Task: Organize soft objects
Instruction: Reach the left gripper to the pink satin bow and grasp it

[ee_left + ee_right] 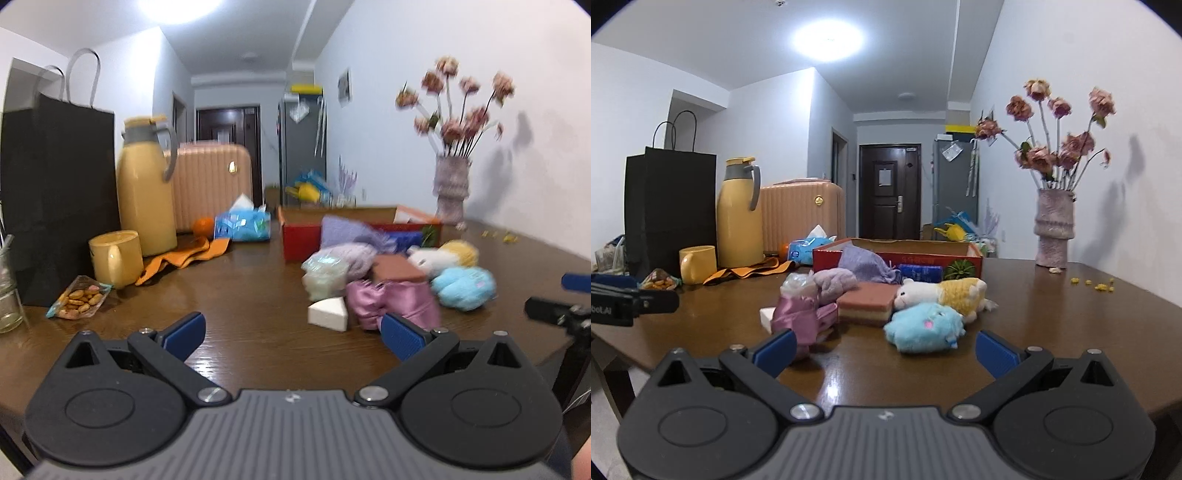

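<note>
A heap of soft things lies mid-table in front of a red cardboard box (299, 240) (827, 258): a blue plush (463, 288) (925, 326), a white and yellow plush (443, 256) (945, 293), a layered brown sponge block (397, 269) (868, 304), a shiny pink pouch (391, 301) (798, 319), a white wedge sponge (328, 314) (766, 315), a lilac cloth (351, 230) (864, 266) and a clear wrapped bundle (323, 271). My left gripper (293, 332) is open, short of the pile. My right gripper (886, 349) is open, just before the blue plush.
On the left stand a black paper bag (55, 192) (670, 206), a yellow flask (146, 192) (738, 218), a yellow mug (114, 258) (698, 264), a snack packet (79, 297), an orange cloth (184, 256) and a tissue pack (242, 223). A vase of dried flowers (452, 188) (1054, 229) stands at the back right.
</note>
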`<state>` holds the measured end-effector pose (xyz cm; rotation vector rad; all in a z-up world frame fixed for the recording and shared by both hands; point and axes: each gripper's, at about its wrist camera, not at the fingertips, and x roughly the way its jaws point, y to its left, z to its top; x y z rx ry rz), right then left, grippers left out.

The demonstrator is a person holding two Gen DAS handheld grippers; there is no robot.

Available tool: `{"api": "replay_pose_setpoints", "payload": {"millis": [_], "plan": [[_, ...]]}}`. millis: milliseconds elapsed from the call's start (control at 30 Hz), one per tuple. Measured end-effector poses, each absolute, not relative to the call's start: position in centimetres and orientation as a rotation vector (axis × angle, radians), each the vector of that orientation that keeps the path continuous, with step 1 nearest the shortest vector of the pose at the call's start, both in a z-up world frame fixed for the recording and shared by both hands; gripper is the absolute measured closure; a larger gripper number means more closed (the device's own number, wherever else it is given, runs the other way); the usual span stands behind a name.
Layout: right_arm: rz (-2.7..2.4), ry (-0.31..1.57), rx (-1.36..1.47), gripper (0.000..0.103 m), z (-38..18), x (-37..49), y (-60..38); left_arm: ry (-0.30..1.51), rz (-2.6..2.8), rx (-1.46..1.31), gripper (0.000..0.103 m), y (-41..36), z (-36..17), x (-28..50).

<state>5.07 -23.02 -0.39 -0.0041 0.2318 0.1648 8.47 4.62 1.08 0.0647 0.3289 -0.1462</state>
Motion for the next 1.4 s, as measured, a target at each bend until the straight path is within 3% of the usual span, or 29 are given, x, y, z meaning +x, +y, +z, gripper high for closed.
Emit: {"api": "replay_pose_setpoints", "payload": {"millis": [133, 300, 533, 633, 667, 767, 1067, 1133, 1200, 1400], "plan": [[0.186, 0.280, -0.005, 0.000, -0.4, 8.8, -22.6, 0.425, -0.162, 0.074, 0.002, 4.4, 0.7, 13.1], [0.215, 0.314, 0.009, 0.000, 0.1, 12.1, -22.3, 0.499, -0.183, 0.087, 0.017, 3.5, -0.2, 17.1], [0.180, 0.364, -0.006, 0.000, 0.8, 16.0, -23.5, 0.604, -0.271, 0.090, 0.030, 2.0, -1.0, 21.2], [0.150, 0.369, -0.008, 0.000, 1.4, 17.8, -24.6, 0.638, -0.294, 0.082, 0.042, 1.8, -1.3, 22.5], [0.139, 0.367, -0.009, 0.000, 1.6, 18.4, -25.0, 0.651, -0.305, 0.078, 0.056, 1.8, -1.5, 22.9], [0.098, 0.369, -0.009, 0.000, 2.2, 20.3, -26.4, 0.653, -0.345, 0.069, 0.069, 1.9, -1.7, 23.5], [0.090, 0.455, 0.074, 0.000, 0.7, 24.1, -30.0, 0.667, -0.301, 0.067, 0.067, 2.1, -1.3, 25.8], [0.118, 0.464, 0.103, 0.000, 0.6, 24.2, -30.2, 0.675, -0.246, 0.062, 0.054, 2.5, -1.2, 26.6], [0.163, 0.455, 0.123, 0.000, 0.8, 23.8, -29.8, 0.675, -0.216, 0.051, 0.025, 3.1, -0.9, 26.8], [0.493, 0.414, 0.189, 0.000, 1.3, 20.3, -26.1, 0.591, -0.264, -0.005, 0.024, 4.9, 0.7, 25.3]]}}
